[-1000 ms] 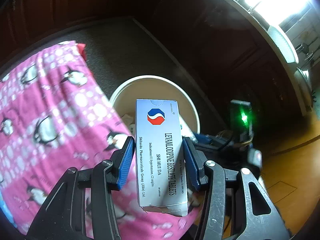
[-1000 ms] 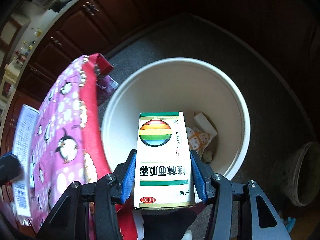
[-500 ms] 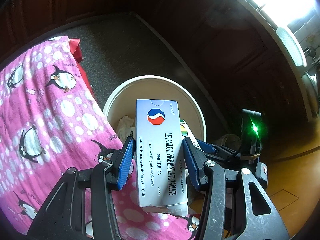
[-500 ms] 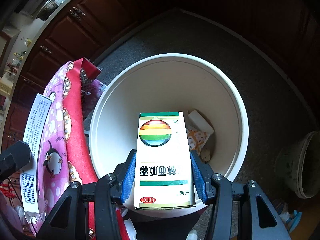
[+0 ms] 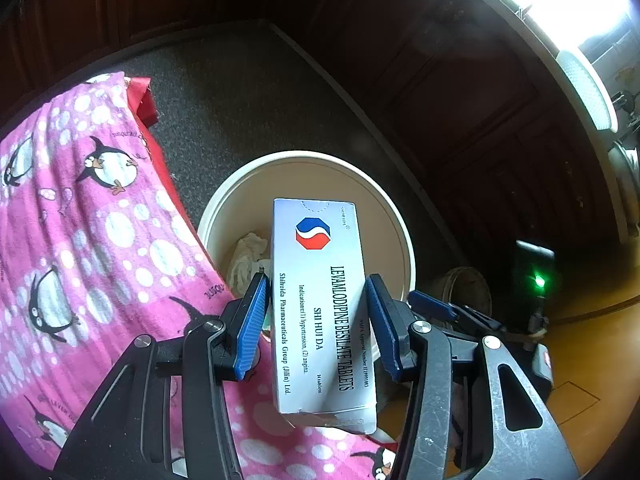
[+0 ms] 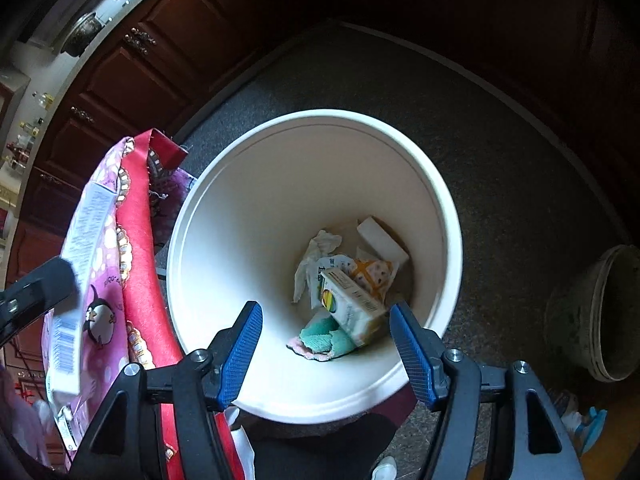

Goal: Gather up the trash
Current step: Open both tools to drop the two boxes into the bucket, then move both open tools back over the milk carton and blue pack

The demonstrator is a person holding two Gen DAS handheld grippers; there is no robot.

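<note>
While the left claw (image 5: 314, 320) pinches a glossy tablet box (image 5: 320, 304), the right claw (image 6: 326, 344) gapes.

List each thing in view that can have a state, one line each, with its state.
Left claw: shut on tablet box.
Tablet box: held upright above the bin.
Right claw: open, empty.
White bin: open-topped, holding trash.
Rainbow-logo box: lying tilted inside bin.

white bin (image 6: 448, 216) on grey carpet (image 6: 520, 184)
</note>
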